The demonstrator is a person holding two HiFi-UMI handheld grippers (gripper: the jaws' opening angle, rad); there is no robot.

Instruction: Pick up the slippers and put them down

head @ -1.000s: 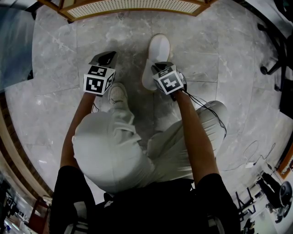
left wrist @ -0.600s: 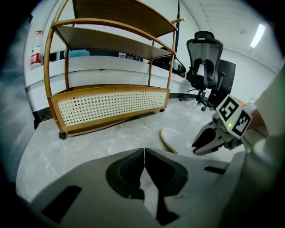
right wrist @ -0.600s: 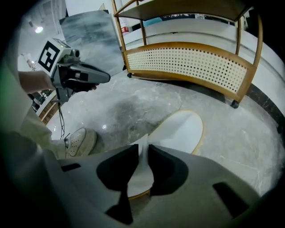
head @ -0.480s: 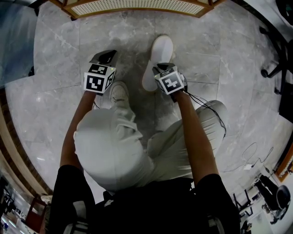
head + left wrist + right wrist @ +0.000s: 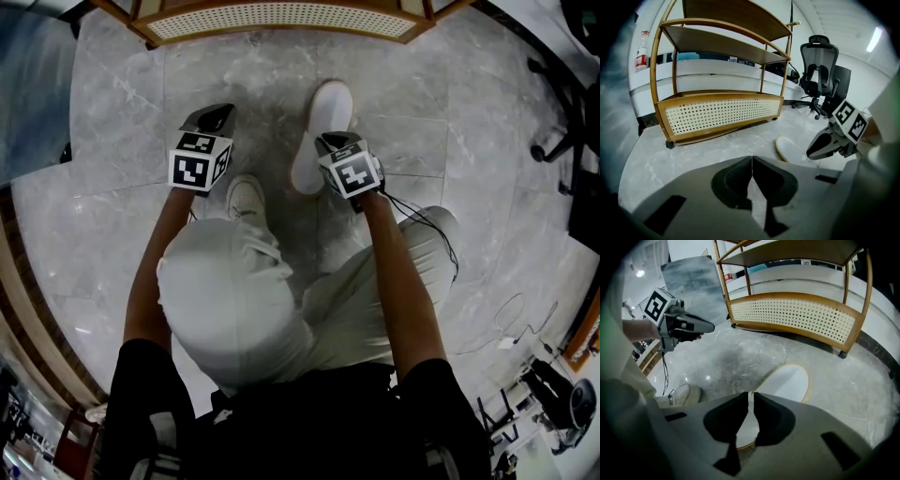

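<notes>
On the grey marble floor (image 5: pixel 112 234), the fingers of the right gripper (image 5: pixel 750 397) are closing on the near rim of the white slipper (image 5: pixel 785 383) (pick-up seemingly underway, set-down yet to come), while those of the left gripper (image 5: pixel 752 159) meet, empty.

Gleams as polished grey-veined marble across the floor (image 5: pixel 112 234), shows varnished wood with a perforated woven-looking panel (image 5: pixel 722 115) on the shelf (image 5: pixel 722 44), stays smooth and matt on the white slipper (image 5: pixel 326 112).

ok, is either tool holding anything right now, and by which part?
Right tool: jaws closing on the white slipper, pinching its thin edge at the end nearest the tool. Left tool: shut, nothing between the jaws.
</notes>
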